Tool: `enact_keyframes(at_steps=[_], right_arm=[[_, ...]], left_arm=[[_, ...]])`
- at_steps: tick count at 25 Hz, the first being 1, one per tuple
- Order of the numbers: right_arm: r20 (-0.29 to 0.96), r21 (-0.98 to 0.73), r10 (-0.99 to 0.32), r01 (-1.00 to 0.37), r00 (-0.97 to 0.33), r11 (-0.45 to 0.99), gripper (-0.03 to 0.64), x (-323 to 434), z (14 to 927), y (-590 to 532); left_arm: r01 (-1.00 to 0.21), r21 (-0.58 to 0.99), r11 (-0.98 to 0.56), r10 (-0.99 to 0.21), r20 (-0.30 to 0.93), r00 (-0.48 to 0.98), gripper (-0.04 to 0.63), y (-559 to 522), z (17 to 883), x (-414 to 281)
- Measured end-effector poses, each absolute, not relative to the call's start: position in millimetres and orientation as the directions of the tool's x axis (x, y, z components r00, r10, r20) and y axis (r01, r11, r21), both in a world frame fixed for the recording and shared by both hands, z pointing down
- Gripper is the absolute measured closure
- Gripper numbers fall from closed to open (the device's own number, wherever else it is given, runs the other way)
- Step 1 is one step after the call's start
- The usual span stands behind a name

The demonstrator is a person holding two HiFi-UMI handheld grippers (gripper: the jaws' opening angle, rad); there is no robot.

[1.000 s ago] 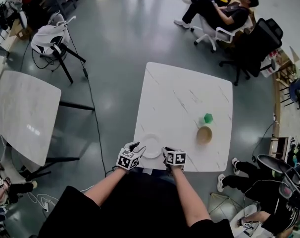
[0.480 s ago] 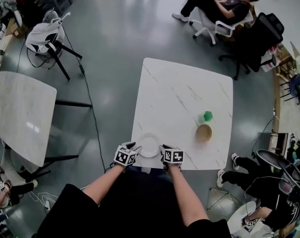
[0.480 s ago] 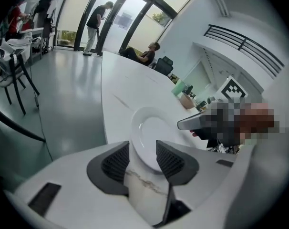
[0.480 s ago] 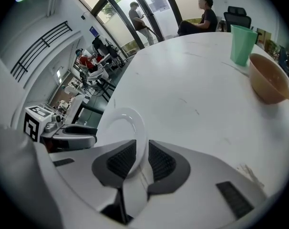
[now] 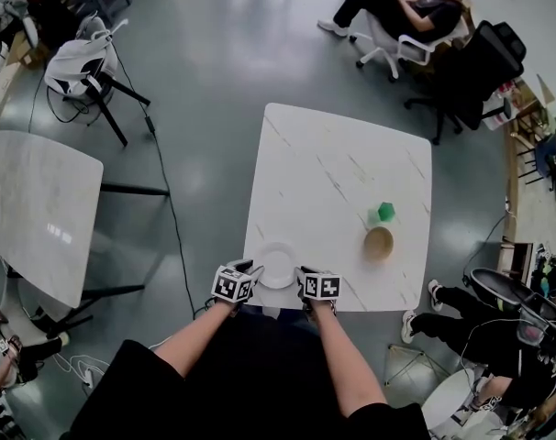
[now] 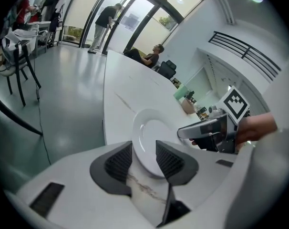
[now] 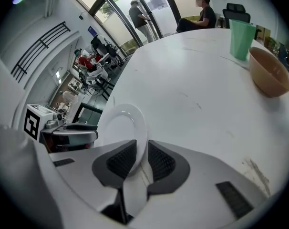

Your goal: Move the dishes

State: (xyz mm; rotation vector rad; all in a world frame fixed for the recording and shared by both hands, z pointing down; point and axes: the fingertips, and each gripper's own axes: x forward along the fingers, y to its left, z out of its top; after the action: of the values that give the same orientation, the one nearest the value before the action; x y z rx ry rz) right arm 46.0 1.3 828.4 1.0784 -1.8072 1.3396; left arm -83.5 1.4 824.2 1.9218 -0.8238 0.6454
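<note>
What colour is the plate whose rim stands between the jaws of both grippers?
Plain white, with no pattern. The plate shows best in the left gripper view.

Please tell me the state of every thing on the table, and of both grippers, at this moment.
plate: at the near edge of the table, rim between both grippers' jaws.
left gripper: jaws apart, one on each side of the plate's rim.
right gripper: jaws closed on the plate's rim.
bowl: upright, looks empty.
green cup: upright beside the bowl; contents hidden.
</note>
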Motion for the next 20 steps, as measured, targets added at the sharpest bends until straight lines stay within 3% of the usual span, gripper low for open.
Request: enact_keyframes(at_steps=[7, 12, 20], right_arm=[[0.848, -0.448, -0.271, -0.889, -0.456, 0.095, 0.543, 44.2, 826.6, 5.2], [0.837, -0.448, -0.326, -0.892, -0.440, 0.054, 0.554, 53.9, 819.2, 8.7], [0.824, -0.485, -0.335, -0.875, -0.456, -0.001, 0.558, 78.2, 808.5, 22.8]], left_arm=[[-0.745, 0.584, -0.322, -0.270, 0.698, 0.664, 0.434, 2.9, 823.1, -85.6], [-0.757, 0.577, -0.308, -0.308, 0.692, 0.653, 0.538, 1.6, 812.5, -87.5], [-0.741, 0.569, -0.355, -0.256, 0.703, 0.663, 0.543, 5.8, 799.9, -62.3]])
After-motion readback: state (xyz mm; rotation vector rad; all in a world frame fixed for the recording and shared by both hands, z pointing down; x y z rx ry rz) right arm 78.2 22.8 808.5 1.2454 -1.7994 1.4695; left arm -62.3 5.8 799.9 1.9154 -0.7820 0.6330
